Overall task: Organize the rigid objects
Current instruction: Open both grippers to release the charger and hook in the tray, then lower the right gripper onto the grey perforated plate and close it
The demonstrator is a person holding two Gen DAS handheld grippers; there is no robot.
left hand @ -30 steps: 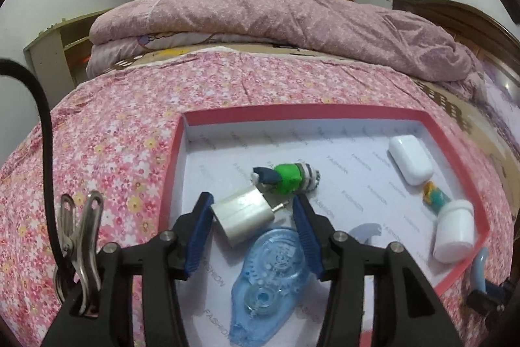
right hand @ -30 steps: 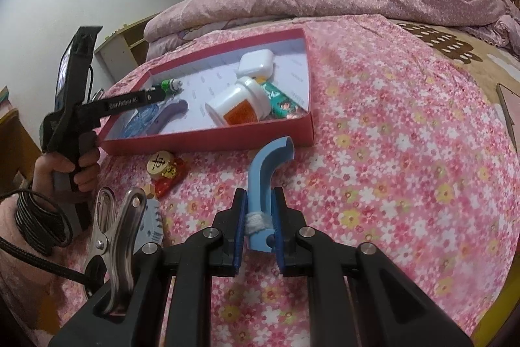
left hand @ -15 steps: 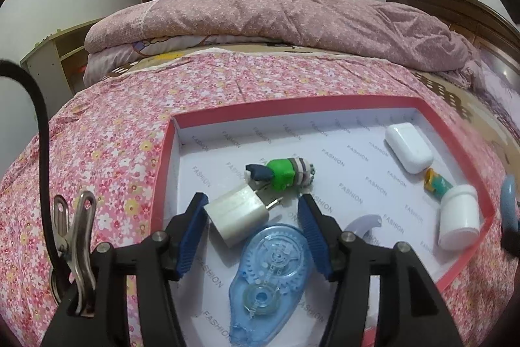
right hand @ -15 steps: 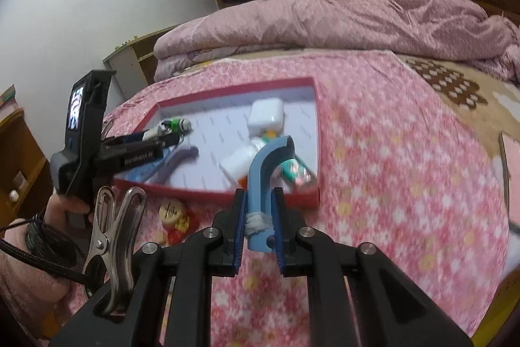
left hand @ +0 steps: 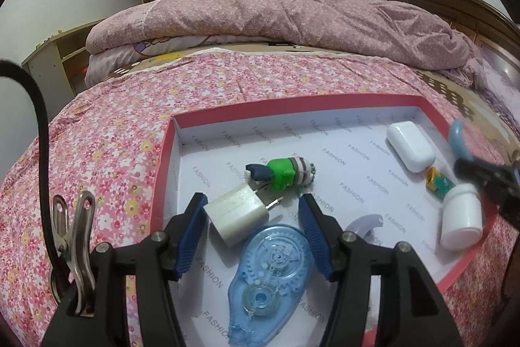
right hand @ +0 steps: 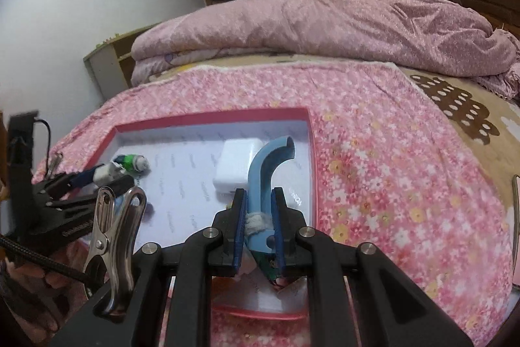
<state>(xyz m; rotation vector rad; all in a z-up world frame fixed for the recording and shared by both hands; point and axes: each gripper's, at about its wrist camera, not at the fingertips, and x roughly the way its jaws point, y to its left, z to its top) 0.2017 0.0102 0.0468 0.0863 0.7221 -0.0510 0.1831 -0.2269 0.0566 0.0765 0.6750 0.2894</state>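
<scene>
white bottle (left hand: 461, 218) blurred, tape dispenser (left hand: 266, 282) cropped

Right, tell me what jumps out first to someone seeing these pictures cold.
The red-rimmed box on the flowered bedspread, holding a clear blue tape dispenser nearest the camera, a white charger plug and a white earbud case. Then the right tool, shut on a curved blue hook above the box, while the left tool hovers open around the plug.
</scene>
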